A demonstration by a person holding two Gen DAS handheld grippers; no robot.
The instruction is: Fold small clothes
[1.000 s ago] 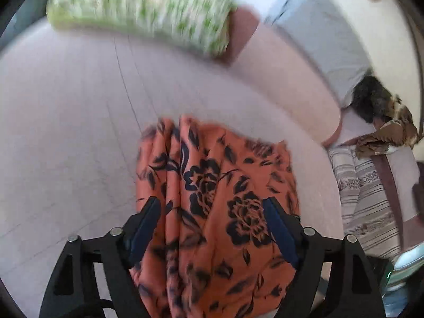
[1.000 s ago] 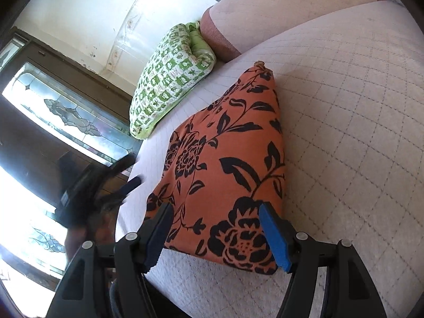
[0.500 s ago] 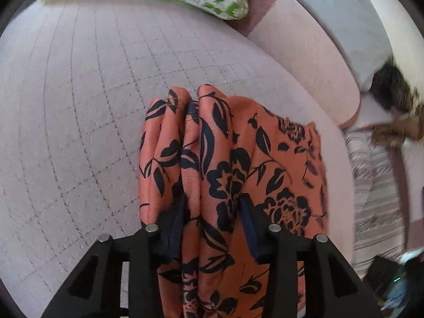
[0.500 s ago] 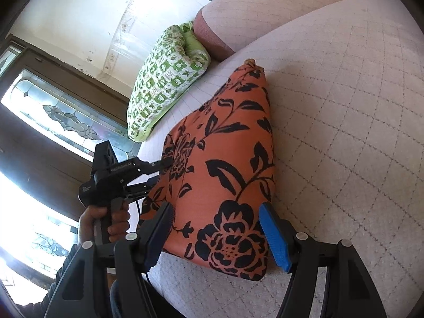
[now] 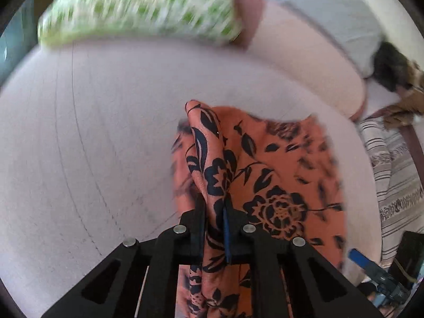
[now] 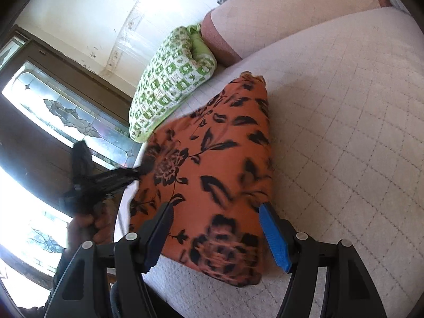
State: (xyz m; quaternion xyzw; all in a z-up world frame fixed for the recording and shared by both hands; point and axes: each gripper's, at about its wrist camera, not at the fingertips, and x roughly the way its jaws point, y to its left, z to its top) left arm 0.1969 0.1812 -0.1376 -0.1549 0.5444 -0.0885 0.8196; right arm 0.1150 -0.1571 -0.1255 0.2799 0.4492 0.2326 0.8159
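While orange floral garment [image 5: 278, 185] lies on quilted bed [image 5: 92, 145], left gripper [image 5: 214, 212] jaws just closed, pinching fold.

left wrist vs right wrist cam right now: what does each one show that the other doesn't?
Left wrist only: left gripper, jaws just closing, pinching a raised ridge of the orange floral garment; striped fabric at far right.

Right wrist only: right gripper open, astride the garment's near edge; hand holding the left gripper; stained-glass window.

Both: garment, quilted bed cover, green checked pillow.
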